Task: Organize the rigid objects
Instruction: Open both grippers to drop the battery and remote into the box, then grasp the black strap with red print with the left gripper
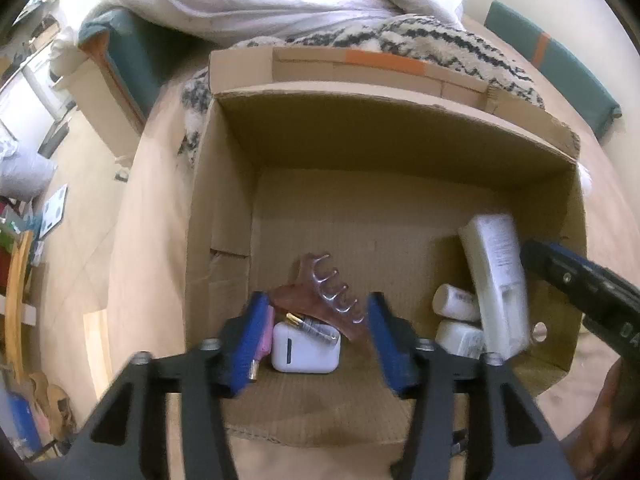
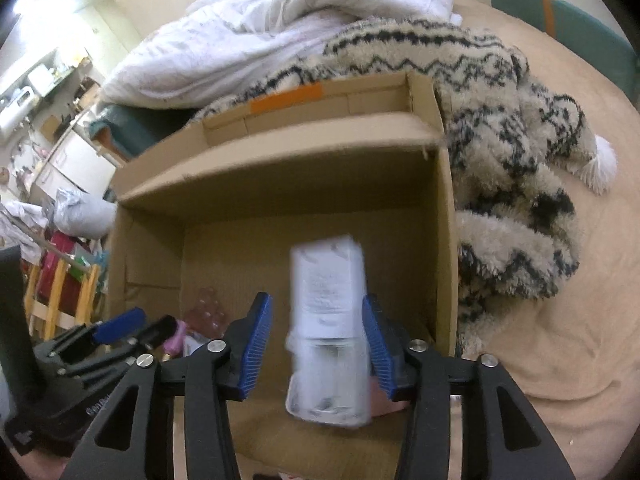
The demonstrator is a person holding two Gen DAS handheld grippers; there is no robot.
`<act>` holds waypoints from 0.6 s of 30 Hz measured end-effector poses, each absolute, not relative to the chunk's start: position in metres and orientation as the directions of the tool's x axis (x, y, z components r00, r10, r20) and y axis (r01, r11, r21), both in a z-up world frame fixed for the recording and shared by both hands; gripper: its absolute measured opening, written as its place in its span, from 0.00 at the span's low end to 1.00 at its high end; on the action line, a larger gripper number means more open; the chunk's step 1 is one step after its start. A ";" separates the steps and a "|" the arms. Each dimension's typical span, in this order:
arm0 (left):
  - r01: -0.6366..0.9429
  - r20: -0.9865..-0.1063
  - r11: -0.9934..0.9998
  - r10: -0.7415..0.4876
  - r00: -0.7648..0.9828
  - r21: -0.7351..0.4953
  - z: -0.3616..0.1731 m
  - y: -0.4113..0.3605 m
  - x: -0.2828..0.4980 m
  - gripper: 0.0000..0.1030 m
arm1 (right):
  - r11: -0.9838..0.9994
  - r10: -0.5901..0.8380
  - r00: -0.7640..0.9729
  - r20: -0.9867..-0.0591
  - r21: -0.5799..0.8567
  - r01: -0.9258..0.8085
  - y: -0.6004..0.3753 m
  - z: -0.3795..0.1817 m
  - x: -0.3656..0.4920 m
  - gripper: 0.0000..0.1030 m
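Observation:
An open cardboard box [image 1: 232, 208] sits on a tan bed cover. In the left wrist view my left gripper [image 1: 314, 332] is open over the box's near end, above a brown hair claw clip [image 1: 320, 296], a white charger block [image 1: 304, 350], a small gold-capped tube [image 1: 310, 324] and a pink item [image 1: 264, 336]. Two small white bottles [image 1: 456, 302] lie at the right. In the right wrist view my right gripper [image 2: 316, 344] is open around a tall white bottle [image 2: 328, 328], blurred, inside the box [image 2: 444, 240]. That bottle also shows in the left wrist view [image 1: 498, 280].
A black-and-cream patterned shaggy blanket [image 2: 500, 160] and a white duvet [image 2: 260, 44] lie behind and right of the box. A teal headboard [image 2: 560, 16] is at far right. Room clutter and a yellow wooden rack [image 2: 60, 296] are to the left, off the bed.

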State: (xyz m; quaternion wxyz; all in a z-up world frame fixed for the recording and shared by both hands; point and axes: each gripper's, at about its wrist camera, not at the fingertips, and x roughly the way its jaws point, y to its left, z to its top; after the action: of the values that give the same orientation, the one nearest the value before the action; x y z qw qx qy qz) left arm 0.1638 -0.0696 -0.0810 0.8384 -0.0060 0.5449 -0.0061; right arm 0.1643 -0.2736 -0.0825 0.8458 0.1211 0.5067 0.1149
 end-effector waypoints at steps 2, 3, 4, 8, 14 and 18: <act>0.005 -0.909 1.000 -0.012 0.417 -0.011 -0.077 -0.071 0.162 0.65 | 0.939 0.331 0.480 -0.812 0.333 -0.086 -0.273 -0.077 0.162 0.73; 0.007 -0.908 1.000 -0.012 0.419 -0.010 -0.076 -0.072 0.162 0.65 | 0.937 0.339 0.483 -0.808 0.336 -0.095 -0.272 -0.075 0.162 0.77; 0.010 -0.908 1.000 -0.012 0.418 -0.009 -0.075 -0.072 0.162 0.65 | 0.935 0.344 0.483 -0.805 0.339 -0.101 -0.273 -0.074 0.161 0.80; 0.009 -0.909 1.000 -0.007 0.417 -0.003 -0.074 -0.073 0.160 0.65 | 0.942 0.326 0.509 -0.797 0.321 -0.101 -0.272 -0.068 0.161 1.00; -0.012 -0.916 1.000 -0.012 0.401 -0.018 -0.076 -0.068 0.160 0.65 | 0.946 0.314 0.499 -0.807 0.311 -0.092 -0.272 -0.068 0.161 1.00; -0.017 -0.910 1.000 -0.012 0.415 -0.021 -0.070 -0.066 0.157 0.65 | 0.944 0.316 0.507 -0.802 0.317 -0.087 -0.275 -0.065 0.160 1.00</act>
State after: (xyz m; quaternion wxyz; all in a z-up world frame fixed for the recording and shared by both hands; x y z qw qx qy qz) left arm 0.1569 -0.0661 -0.0704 0.8410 -0.0136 0.5408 0.0014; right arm 0.1596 -0.2750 -0.0647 0.8598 0.1186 0.4826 0.1173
